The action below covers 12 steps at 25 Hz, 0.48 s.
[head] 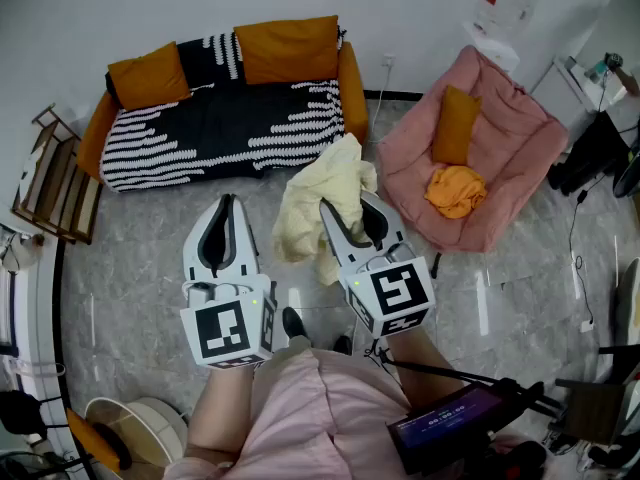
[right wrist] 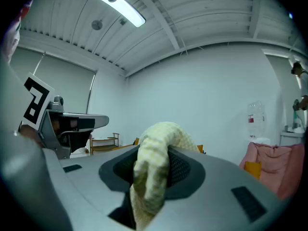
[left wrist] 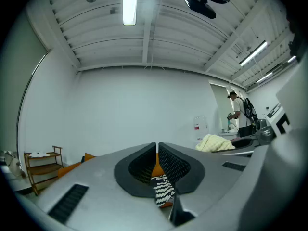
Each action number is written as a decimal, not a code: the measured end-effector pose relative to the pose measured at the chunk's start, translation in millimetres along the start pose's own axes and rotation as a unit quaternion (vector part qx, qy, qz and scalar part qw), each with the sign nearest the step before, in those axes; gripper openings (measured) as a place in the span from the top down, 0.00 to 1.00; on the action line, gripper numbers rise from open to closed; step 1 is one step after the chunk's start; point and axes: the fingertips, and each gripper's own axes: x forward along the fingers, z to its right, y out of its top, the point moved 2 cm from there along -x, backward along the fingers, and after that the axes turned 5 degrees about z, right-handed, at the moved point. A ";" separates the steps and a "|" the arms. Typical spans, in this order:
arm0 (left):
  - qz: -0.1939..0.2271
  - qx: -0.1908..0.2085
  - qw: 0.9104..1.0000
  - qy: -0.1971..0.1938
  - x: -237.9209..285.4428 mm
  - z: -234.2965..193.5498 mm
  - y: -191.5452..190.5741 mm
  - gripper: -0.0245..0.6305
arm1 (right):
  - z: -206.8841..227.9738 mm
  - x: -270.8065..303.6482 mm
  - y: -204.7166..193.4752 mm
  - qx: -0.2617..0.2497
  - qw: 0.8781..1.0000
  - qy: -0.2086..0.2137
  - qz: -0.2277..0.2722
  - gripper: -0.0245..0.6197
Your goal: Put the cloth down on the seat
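Right gripper (head: 347, 206) is clamped on the pale yellow cloth (head: 322, 183); in the right gripper view the fabric is pinched between the two jaws, bulges up over the tips and hangs down below them. In the head view the cloth is bunched around the jaw tips and drapes to the left of that gripper and downward, in the air above the grey marble floor (head: 130, 268), not touching any seat. Left gripper (head: 226, 208) is just to the left of the right one, apart from the cloth, jaws pressed together with nothing between them. The black-and-white striped sofa (head: 220, 128) with orange cushions (head: 288, 48) is ahead of both grippers, slightly to the left, against the wall. The pink armchair (head: 505, 138) is ahead and to the right of the right gripper; an orange pillow (head: 455, 123) leans on its back and a crumpled orange cloth (head: 455, 190) lies on its seat. A wooden shelf (head: 50, 178) stands far to the left of the left gripper. A water bottle (head: 505, 3) stands behind the armchair.
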 end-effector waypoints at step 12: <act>-0.006 -0.007 1.000 -0.008 39.0 -39.3 -22.3 0.93 | 5.3 51.1 -8.2 0.002 1.000 -0.016 -0.009 0.76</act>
